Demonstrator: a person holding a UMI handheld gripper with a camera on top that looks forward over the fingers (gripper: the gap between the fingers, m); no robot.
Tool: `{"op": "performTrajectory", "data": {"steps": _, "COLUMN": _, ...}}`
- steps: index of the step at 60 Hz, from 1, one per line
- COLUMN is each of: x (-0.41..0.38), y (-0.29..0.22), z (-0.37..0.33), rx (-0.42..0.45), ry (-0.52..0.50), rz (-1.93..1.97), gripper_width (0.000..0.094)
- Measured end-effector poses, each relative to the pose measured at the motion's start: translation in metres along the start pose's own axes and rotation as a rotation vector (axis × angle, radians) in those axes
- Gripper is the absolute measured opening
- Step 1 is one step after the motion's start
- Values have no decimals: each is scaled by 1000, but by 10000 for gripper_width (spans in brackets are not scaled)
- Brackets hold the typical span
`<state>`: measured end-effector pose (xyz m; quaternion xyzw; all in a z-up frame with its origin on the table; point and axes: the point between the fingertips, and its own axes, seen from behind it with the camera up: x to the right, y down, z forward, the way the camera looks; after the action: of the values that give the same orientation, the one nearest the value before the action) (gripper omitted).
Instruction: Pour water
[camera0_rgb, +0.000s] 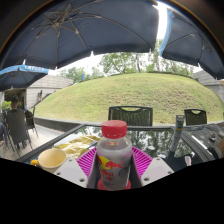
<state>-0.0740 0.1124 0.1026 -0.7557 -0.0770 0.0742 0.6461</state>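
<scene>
A clear plastic bottle (113, 157) with a red cap and a red and yellow label stands upright between my gripper's (113, 170) two fingers. The pink pads (86, 161) press against both sides of the bottle, so the gripper is shut on it. A yellow cup (52, 158) sits on the glass table (160, 142) to the left of the fingers, a little lower than the bottle. The bottle's base is hidden below the fingers.
Dark chairs (131, 115) stand beyond the table, with more chairs (17, 128) at the left. Yellow items (75, 146) lie on the table behind the cup. A dark upright object (178, 133) stands at the right. Patio umbrellas (90, 30) hang overhead; a grassy mound (125, 95) rises behind.
</scene>
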Motion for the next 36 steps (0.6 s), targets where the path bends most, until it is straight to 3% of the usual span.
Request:
{"op": "performTrajectory", "data": {"steps": 5, "x": 8, "y": 7, "z": -4, "rx": -51, "ry": 1, "rz": -31, "gripper_width": 851}}
{"op": "performTrajectory", "data": {"steps": 7, "x": 2, "y": 3, "z": -20, "rx": -54, "ry": 11, "rz": -35, "gripper_width": 814}}
{"op": "performTrajectory", "data": {"steps": 20, "x": 3, "y": 5, "z": -109, "rx": -16, "ry": 54, "rz": -90, "gripper_width": 834}}
{"op": "performTrajectory", "data": {"steps": 36, "x": -14, "y": 46, "z": -182, "rx": -47, "ry": -6, "rz": -74, "gripper_width": 832}}
